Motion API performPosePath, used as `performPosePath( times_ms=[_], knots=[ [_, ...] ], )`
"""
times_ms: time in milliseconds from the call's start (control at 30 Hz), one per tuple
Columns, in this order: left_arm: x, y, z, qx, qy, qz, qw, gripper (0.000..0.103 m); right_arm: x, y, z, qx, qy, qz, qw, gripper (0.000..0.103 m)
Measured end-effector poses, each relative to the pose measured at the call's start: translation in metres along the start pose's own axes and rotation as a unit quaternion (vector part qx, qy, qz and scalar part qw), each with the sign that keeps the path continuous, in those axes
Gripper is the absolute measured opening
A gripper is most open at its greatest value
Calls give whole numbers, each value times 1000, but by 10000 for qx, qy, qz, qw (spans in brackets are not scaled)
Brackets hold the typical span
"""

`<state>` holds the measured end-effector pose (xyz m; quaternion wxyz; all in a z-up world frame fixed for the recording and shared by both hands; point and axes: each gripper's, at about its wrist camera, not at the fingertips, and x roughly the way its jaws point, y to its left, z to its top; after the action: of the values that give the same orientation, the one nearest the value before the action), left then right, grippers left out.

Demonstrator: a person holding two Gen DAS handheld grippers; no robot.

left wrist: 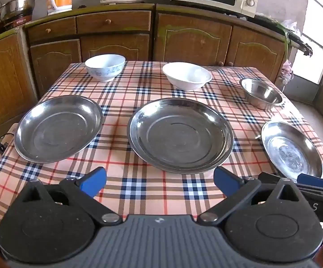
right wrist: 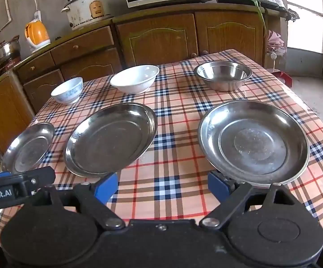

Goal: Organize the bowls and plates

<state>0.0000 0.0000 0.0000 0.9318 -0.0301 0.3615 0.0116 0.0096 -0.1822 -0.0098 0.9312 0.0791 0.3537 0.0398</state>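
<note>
We see the left gripper (left wrist: 160,182) spread to its widest, blue pads (left wrist: 94,182) over bare tablecloth (left wrist: 139,192), holding and touching nothing; the right gripper (right wrist: 162,185) gapes as wide, equally empty, its right pad (right wrist: 218,184) at the near rim of the right plate (right wrist: 254,141), contact unclear. Three steel plates lie in the near row, all empty: left plate (left wrist: 57,129), middle plate (left wrist: 180,136), right plate; the far row holds a patterned bowl (left wrist: 105,67), a white bowl (left wrist: 187,76) and a steel bowl (left wrist: 260,93), all empty too. The left view alone shows the left plate whole; the right view crops it but shows the steel bowl's inside plainly.
</note>
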Motion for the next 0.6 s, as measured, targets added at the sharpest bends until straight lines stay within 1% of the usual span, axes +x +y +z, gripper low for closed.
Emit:
performPosePath(
  times_ms=[167,367,600],
  knots=[
    [3,1,0,-17,29,6,10000,103,3,0,2,-46,-51,-1,10000,103],
    [11,7,2,-8,100,51,9999,103,10,2,5,-77,-9,48,10000,103],
    [28,22,6,-53,203,132,9997,103,26,4,14,-143,15,88,9999,103]
  ],
)
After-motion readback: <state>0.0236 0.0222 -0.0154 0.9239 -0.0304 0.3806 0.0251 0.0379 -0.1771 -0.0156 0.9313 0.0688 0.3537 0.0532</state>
